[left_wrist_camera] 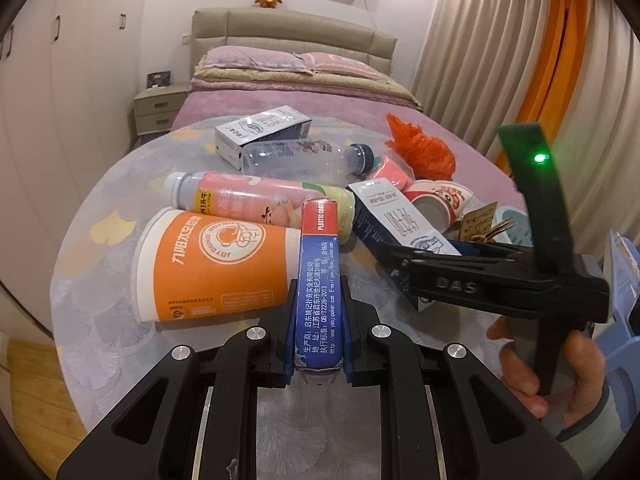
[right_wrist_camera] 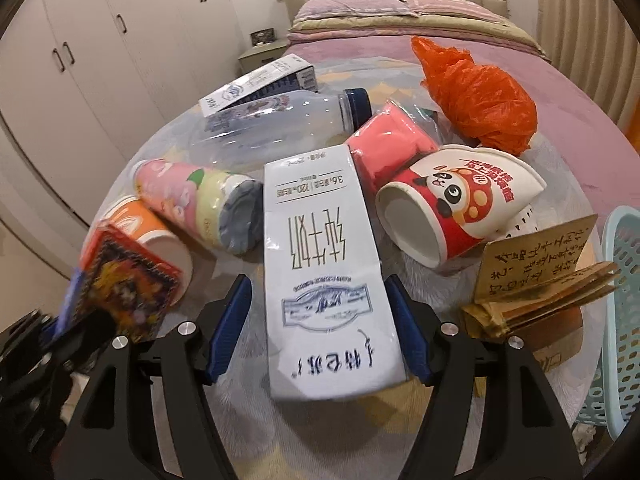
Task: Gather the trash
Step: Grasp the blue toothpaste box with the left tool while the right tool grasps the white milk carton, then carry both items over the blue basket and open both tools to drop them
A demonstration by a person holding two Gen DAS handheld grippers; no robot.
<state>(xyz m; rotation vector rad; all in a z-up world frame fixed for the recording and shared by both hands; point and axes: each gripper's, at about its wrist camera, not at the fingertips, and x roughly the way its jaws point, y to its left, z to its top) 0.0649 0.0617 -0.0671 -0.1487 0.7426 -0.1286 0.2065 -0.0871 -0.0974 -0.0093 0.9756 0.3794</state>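
Your left gripper [left_wrist_camera: 318,354] is clamped on the narrow blue-and-red playing-card box [left_wrist_camera: 318,280], holding it edge-up just above the round glass-topped desk [left_wrist_camera: 100,280], beside the toppled orange paper cup [left_wrist_camera: 208,268]. Your right gripper [right_wrist_camera: 320,340] stands open around the white milk carton [right_wrist_camera: 324,264] lying flat on the desk, its blue pads [right_wrist_camera: 230,328] just clear of the carton's sides. A red panda-print paper cup [right_wrist_camera: 448,208] lies to the carton's right.
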